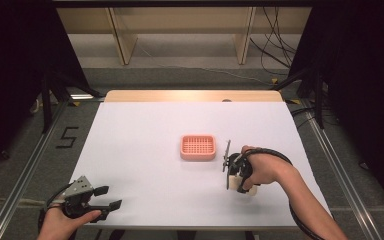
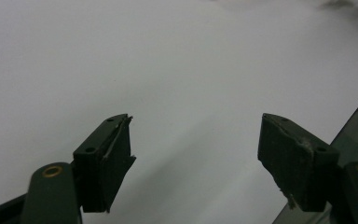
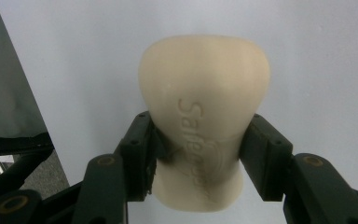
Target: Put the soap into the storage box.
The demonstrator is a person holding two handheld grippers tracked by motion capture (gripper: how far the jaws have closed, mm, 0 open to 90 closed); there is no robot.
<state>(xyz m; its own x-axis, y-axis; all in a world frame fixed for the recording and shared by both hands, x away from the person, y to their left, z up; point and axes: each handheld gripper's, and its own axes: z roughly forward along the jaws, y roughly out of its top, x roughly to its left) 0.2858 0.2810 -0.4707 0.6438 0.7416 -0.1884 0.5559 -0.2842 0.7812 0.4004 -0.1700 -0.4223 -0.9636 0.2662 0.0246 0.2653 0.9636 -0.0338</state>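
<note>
While left tongs [image 2: 196, 154] gape | soap bar [image 3: 204, 116] pinched between right tongs [image 3: 204, 158]

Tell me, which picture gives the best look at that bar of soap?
The right gripper view: the cream bar of soap sits close up between the right hand-held gripper jaws, its embossed lettering visible. In the high view it is a small pale block beneath the hand.

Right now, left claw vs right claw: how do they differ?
The left claw is open and holds nothing; the right claw is shut on a cream bar of soap. The left claw sits at the table's near left corner; the right claw is to the right of the pink soap dish. Both have black jaws.
</note>
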